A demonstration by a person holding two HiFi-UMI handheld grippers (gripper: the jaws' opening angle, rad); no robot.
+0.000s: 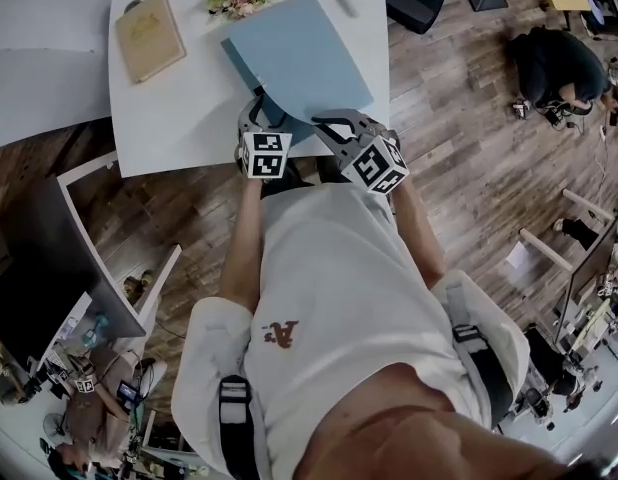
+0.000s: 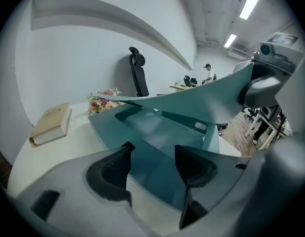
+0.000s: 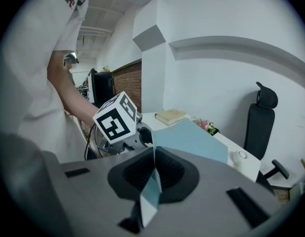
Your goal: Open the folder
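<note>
Right gripper view: pinching folder (image 3: 192,139) cover in right tool (image 3: 153,174), with left tool (image 2: 152,154) spread; could slip free if jerked.

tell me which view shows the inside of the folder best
The left gripper view: it looks under the raised cover straight into the folder, showing the inner face. The head view shows only the blue cover from above. The right gripper view shows the cover's edge pinched in the right gripper.
</note>
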